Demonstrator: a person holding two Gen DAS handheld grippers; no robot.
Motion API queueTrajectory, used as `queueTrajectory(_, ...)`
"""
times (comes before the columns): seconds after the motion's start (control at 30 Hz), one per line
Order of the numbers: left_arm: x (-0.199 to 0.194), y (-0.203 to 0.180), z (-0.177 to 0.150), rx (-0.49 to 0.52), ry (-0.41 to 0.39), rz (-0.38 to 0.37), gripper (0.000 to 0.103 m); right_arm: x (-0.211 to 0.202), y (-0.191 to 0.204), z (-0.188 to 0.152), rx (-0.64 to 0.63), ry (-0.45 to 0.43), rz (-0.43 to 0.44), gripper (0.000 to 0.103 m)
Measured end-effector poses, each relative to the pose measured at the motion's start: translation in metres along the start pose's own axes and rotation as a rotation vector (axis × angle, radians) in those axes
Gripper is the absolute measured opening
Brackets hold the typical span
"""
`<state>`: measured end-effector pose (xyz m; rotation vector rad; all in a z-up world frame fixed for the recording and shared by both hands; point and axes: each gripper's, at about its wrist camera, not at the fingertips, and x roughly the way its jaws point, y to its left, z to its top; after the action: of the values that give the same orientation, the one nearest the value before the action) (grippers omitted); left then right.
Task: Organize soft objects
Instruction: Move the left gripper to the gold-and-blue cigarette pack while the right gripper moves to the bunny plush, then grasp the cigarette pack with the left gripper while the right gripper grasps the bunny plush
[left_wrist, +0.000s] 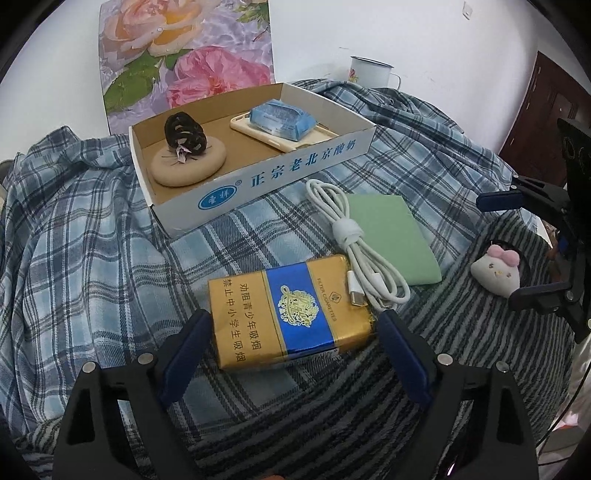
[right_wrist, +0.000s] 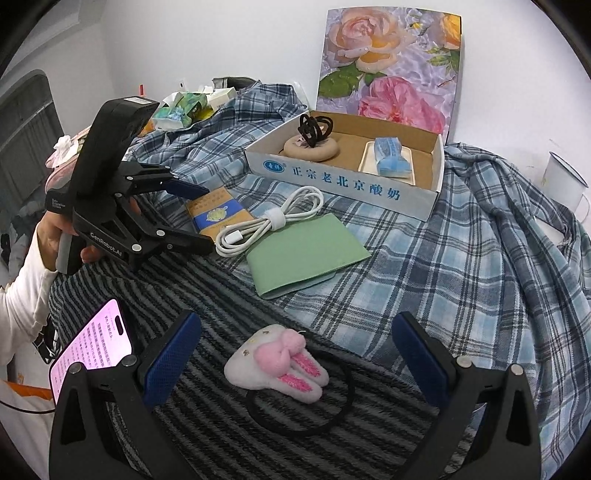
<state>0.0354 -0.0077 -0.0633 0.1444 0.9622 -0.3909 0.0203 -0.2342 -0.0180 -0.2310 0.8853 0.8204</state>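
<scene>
Left tool (left_wrist: 291, 332) gapes around the cigarette pack (left_wrist: 291, 314); right tool (right_wrist: 295, 358) stands wide open astride the plush bunny hair tie (right_wrist: 277, 365).

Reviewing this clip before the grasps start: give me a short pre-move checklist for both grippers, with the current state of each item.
1. Left gripper open around the cigarette pack: ok, the pack sits between its fingers.
2. Right gripper open around the plush bunny hair tie: ok, fingers apart on both sides.
3. Fingers touching either item: cannot tell.
4. White charging cable away from the left grasp: not ok, its plug lies on the pack's corner.
5. Space left in the cardboard box: ok, bare floor shows between the beige pad and the phone case.
6. Phone clear of the right gripper: not ok, it lies right beside the left finger.
</scene>
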Motion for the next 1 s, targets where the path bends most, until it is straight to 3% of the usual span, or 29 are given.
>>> queueTrajectory(0.4,-0.006,0.0,-0.002,-0.01,-0.038,-0.004,0.089,0.003,0.01,-0.009,-0.056,0.068,-0.011,0.101)
queueTrajectory(0.47,-0.006,0.0,-0.002,-0.012,-0.043,-0.004,0.089,0.003,0.011,-0.012,-0.062,0.078,0.0,0.081)
queueTrajectory(0.53,-0.007,0.001,-0.002,-0.02,-0.045,0.0,0.074,0.003,0.01,-0.013,-0.063,0.082,0.008,0.074)
queueTrajectory(0.6,-0.008,0.006,-0.003,-0.045,-0.049,-0.02,0.074,0.005,0.008,-0.013,-0.052,0.089,0.004,0.071)
queueTrajectory(0.7,-0.008,0.009,-0.003,-0.06,-0.05,-0.022,0.069,0.007,0.005,-0.012,-0.042,0.098,-0.006,0.056)
queueTrajectory(0.9,-0.009,0.007,-0.003,-0.044,-0.055,-0.027,0.07,0.009,0.004,-0.011,-0.039,0.104,-0.006,0.039)
queueTrajectory(0.97,-0.008,0.005,-0.002,-0.037,-0.048,-0.031,0.085,0.008,0.003,-0.011,-0.032,0.096,-0.009,0.039)
queueTrajectory(1.0,-0.008,0.004,-0.003,-0.029,-0.05,-0.028,0.086,0.007,0.003,-0.011,-0.031,0.093,-0.006,0.039)
